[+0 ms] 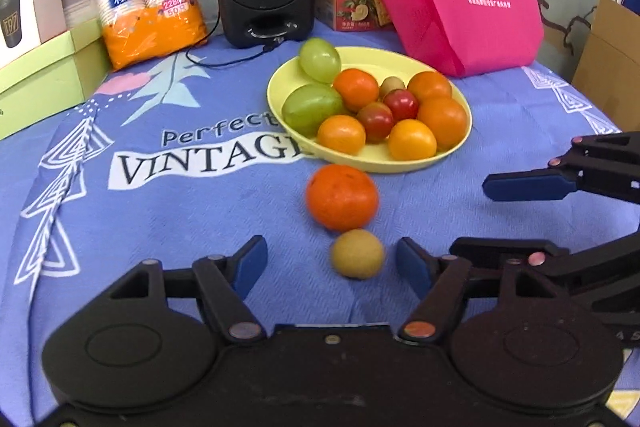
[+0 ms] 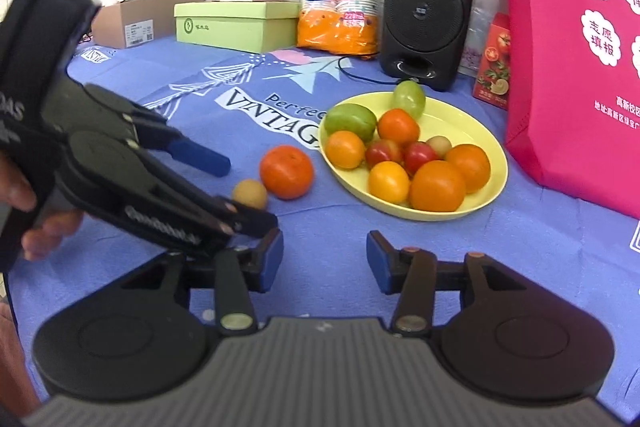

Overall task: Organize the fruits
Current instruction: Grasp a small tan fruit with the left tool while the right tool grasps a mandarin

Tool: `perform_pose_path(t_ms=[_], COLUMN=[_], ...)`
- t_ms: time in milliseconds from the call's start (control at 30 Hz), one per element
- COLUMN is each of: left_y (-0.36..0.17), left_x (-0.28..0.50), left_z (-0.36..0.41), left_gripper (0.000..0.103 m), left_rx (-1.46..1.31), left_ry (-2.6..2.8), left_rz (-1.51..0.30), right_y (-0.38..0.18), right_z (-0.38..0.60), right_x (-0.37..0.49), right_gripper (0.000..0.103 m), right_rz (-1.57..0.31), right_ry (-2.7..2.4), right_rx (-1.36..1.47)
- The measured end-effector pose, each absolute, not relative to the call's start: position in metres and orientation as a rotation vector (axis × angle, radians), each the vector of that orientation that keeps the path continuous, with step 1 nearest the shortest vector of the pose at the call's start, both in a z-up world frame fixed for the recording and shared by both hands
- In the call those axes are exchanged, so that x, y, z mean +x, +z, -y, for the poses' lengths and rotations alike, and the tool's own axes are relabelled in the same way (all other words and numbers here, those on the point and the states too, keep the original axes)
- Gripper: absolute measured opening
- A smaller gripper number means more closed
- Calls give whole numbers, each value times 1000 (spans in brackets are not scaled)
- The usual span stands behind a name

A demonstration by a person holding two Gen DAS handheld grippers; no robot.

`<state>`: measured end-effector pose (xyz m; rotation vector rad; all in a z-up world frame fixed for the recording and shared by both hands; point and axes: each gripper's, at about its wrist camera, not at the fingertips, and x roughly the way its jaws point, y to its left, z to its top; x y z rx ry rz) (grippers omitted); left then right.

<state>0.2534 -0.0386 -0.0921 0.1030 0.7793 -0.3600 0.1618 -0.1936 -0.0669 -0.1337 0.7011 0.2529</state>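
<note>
Yellow plate [image 1: 460,143] holds most fruit; an orange tangerine [image 1: 342,197] and a small brown longan [image 1: 357,254] touch just before it. The left gripper [image 1: 332,265], jaws spread, flanks the longan, which could roll off a careless pinch; the right gripper [image 2: 324,259] waits spread, empty.

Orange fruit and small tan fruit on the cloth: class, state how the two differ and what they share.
The orange fruit is clearly bigger than the tan fruit. Its skin is bright orange; the tan fruit's is dull yellow-brown. It lies nearer the plate; the tan fruit lies nearer the left claw. Both are roundish, off the plate, ungripped.
</note>
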Motion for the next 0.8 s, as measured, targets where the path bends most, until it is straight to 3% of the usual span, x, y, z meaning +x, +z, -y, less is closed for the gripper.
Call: perform_pose_path(t_ms=[100,467,633,800], left_y=[-89,-84,-85,-88], left_x=[255,247,246,243], left_z=[36,-8,-18,-29], left_gripper=[26,26,26,27], left_rx=[80,102,87,41], left_ry=[-384,-287,-257,-276], left_rz=[-779,-795,-780,-771], right_y=[-69,-80,-88,-92], right_z=[192,162,149,152], right_x=[167,202,226,241], right_gripper=[47,50,63,64], right_rz=[-704,-724,-753,-765], right_ry=[260,331,319,327], right_rx=[-124,-113,-121,-79])
